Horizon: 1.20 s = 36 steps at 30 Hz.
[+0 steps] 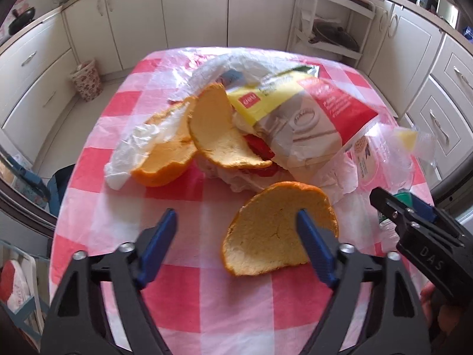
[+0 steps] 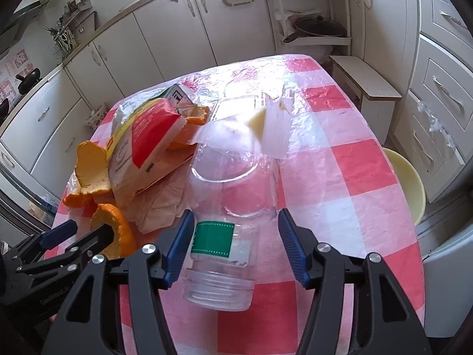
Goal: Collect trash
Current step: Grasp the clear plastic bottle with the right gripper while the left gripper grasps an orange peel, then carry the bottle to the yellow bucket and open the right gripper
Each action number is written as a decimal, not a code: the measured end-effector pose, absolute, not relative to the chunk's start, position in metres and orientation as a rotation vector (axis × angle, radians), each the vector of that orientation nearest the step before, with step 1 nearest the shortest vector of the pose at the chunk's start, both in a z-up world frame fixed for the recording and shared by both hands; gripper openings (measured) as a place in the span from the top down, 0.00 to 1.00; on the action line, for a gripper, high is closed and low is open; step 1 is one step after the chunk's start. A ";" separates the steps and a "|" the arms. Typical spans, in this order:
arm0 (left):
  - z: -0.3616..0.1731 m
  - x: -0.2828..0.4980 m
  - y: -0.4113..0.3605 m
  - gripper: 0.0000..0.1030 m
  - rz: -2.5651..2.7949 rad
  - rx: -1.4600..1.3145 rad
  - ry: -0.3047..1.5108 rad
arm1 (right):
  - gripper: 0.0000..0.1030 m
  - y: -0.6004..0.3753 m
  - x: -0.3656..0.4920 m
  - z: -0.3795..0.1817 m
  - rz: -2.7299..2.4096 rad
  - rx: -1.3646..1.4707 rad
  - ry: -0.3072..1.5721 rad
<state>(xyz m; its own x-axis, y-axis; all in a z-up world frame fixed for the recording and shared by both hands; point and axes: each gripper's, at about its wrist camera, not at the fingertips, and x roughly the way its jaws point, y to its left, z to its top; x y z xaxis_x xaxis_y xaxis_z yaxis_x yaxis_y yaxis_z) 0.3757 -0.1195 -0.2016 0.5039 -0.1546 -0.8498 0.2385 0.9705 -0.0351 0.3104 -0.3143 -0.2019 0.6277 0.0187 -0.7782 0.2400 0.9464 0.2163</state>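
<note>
Trash lies on a red-and-white checked tablecloth (image 1: pixel 207 310). In the left wrist view a large orange peel (image 1: pixel 272 236) lies by my open left gripper (image 1: pixel 236 224), its right finger over the peel. Two more peels (image 1: pixel 218 136) lean on a yellow, red and white food bag (image 1: pixel 295 112) and a white plastic bag (image 1: pixel 130 148). In the right wrist view my open right gripper (image 2: pixel 235 224) straddles a clear plastic jar (image 2: pixel 227 222) with a green label, lying on its side. The food bag (image 2: pixel 142 145) and peels (image 2: pixel 91 165) are to its left.
A clear wrapper with a yellow scrap (image 2: pixel 266 124) lies beyond the jar. A cream bowl (image 2: pixel 408 183) sits off the table's right edge. White kitchen cabinets (image 1: pixel 192 9) ring the table. A patterned bin (image 1: pixel 87 80) stands on the floor at far left.
</note>
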 end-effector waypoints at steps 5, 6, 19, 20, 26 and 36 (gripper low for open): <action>-0.211 0.368 -0.124 0.83 -0.309 0.033 1.067 | 0.40 -0.314 0.317 -0.204 -0.133 0.303 0.863; -0.210 0.365 -0.123 0.85 -0.314 0.033 1.066 | 0.41 -0.315 0.318 -0.205 -0.127 0.301 0.864; -0.208 0.318 -0.093 0.74 -0.349 0.069 1.090 | 0.33 -0.328 0.309 -0.199 -0.140 0.312 0.862; -0.209 0.318 -0.095 0.71 -0.349 0.070 1.089 | 0.33 -0.327 0.311 -0.200 -0.142 0.307 0.860; -0.205 0.310 -0.106 0.89 -0.367 0.073 1.062 | 0.43 -0.333 0.311 -0.204 -0.104 0.338 0.867; -0.162 0.285 -0.100 0.93 -0.384 0.045 0.999 | 0.44 -0.374 0.272 -0.195 0.035 0.643 0.871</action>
<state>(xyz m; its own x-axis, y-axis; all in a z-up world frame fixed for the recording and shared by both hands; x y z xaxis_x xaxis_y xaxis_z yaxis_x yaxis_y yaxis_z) 0.2845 -0.1001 -0.1616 0.4800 -0.2942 -0.8264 0.3346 0.9323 -0.1375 0.2719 -0.3739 -0.1947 0.6556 0.2826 -0.7002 0.2248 0.8122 0.5383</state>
